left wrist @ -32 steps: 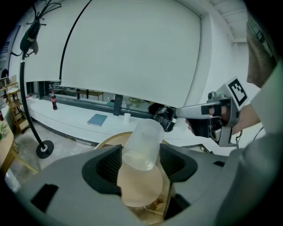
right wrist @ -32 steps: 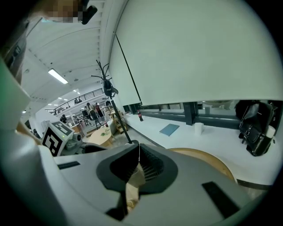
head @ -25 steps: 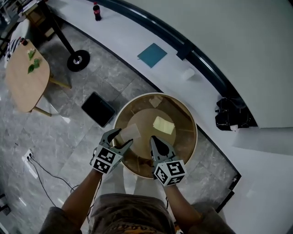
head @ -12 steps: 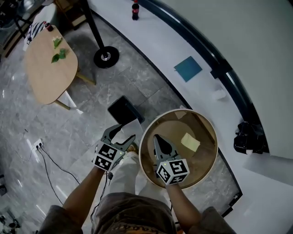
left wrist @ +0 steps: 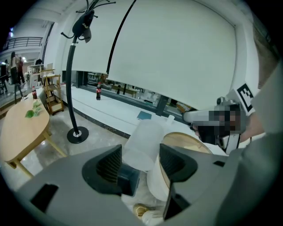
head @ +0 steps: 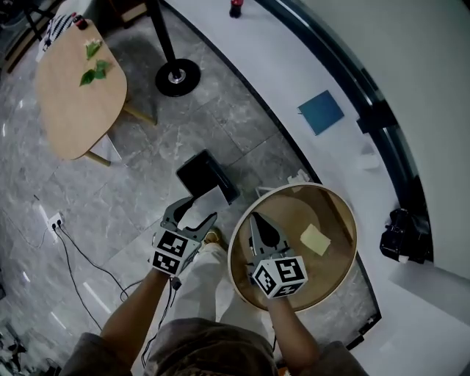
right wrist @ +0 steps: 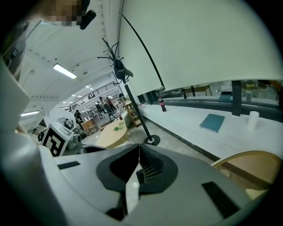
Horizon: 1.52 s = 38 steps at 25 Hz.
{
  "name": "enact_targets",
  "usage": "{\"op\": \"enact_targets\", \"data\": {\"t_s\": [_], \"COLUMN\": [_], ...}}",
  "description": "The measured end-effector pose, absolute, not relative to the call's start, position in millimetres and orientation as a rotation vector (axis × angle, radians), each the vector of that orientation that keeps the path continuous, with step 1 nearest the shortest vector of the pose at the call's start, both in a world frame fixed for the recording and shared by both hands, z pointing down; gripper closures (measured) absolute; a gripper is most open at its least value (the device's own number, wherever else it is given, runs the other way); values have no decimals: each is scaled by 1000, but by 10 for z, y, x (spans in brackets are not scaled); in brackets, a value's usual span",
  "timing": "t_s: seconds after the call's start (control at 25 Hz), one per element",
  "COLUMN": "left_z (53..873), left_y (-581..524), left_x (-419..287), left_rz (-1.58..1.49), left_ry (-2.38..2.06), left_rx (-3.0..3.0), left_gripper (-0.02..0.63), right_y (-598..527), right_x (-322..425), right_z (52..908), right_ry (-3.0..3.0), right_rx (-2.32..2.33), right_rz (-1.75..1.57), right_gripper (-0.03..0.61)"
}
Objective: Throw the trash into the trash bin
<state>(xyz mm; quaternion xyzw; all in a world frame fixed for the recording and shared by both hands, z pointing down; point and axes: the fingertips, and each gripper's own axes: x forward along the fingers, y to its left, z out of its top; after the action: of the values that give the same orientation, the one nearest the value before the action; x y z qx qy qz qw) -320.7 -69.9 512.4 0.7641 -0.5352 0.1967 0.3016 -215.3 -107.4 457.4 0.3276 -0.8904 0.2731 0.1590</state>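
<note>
My left gripper (head: pixel 193 214) is shut on a translucent white plastic cup (head: pixel 203 200), held tilted just in front of the black square trash bin (head: pixel 200 173) on the floor. In the left gripper view the cup (left wrist: pixel 145 142) sits between the pads of the left gripper (left wrist: pixel 139 160), and the bin (left wrist: pixel 128 179) shows dark below it. My right gripper (head: pixel 258 222) is shut with nothing in it, over the near left of the round wooden table (head: pixel 294 192). A yellow paper (head: pixel 315 239) lies on that table. In the right gripper view the fingertips of the right gripper (right wrist: pixel 138 155) meet.
An oval wooden table (head: pixel 73 110) with green leaves stands far left. A coat stand base (head: pixel 177 77) is beyond the bin. A white ledge holds a blue mat (head: pixel 321 112), a cola bottle (head: pixel 236 7) and a black bag (head: pixel 405 236). A power strip and cable (head: pixel 51 220) lie on the floor at left.
Both grippers have swung left. The left gripper carried the cup off the round table to the floor beside the black bin. The right gripper stayed shut over the table's near edge.
</note>
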Motion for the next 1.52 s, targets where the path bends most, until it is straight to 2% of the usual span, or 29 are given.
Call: {"op": "enact_targets", "data": {"t_s": [0.64,0.96,1.2,1.52], "left_z": [6971,7126,7176,7125], "left_y": [-1052,-1019,-994,-985], "left_x": [-3330,-3382,-3373,-3349], "left_rz": [560,603,619,608], "left_ry": [-1363,-1375,-1369,-1386], "left_rx": [1990,1993,1979,1962], "left_gripper": [328,328,288,288], "right_y": [-1350,-1267,-1246,-1203], "right_x": [-2254,-2195,-2186,-2087], "right_z": [5718,5805,5839,5862], "right_ry": [-2503,-2474,-2471,-2459], "right_rx": [995,971,976,987], "right_rz": [832,837,855,869], "right_gripper": [559,558,560,558]}}
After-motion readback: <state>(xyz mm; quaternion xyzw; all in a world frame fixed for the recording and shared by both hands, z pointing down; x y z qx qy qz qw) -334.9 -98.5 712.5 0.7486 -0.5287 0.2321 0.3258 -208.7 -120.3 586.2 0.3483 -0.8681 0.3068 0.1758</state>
